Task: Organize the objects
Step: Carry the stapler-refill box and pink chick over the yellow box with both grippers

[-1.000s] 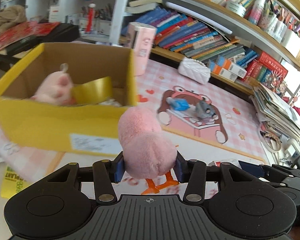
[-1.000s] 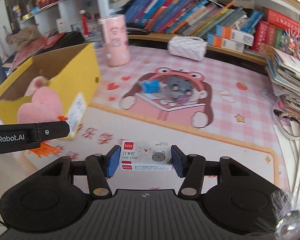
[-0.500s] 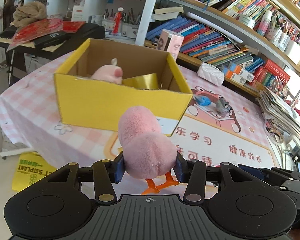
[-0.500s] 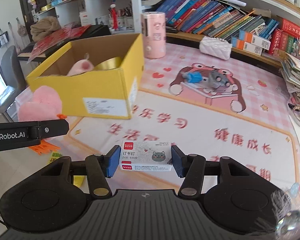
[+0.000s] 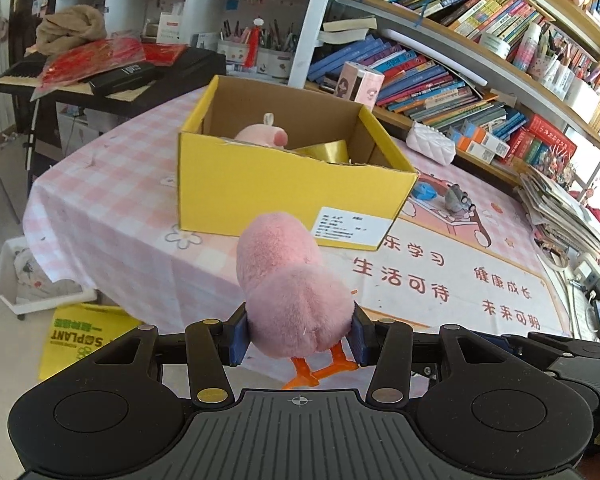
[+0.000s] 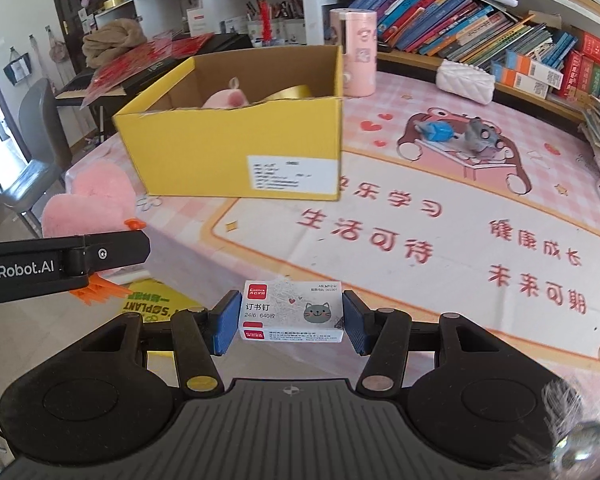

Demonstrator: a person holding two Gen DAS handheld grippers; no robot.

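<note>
The small staple box (image 6: 290,311) carries "订书钉", "24/6 640枚" and a red "Comix" mark. The table mat (image 6: 440,240) shows "生活可待", "健康成长" and "未来可期". The left gripper (image 6: 60,264) arm reads "enRobot.AI". The yellow bag (image 5: 76,336) on the floor says "SOPLANT".

Fuzzy pink plush toy (image 5: 296,292), glossy staple box (image 6: 290,312) (printed card) — matt yellow cardboard box (image 5: 284,196).
</note>
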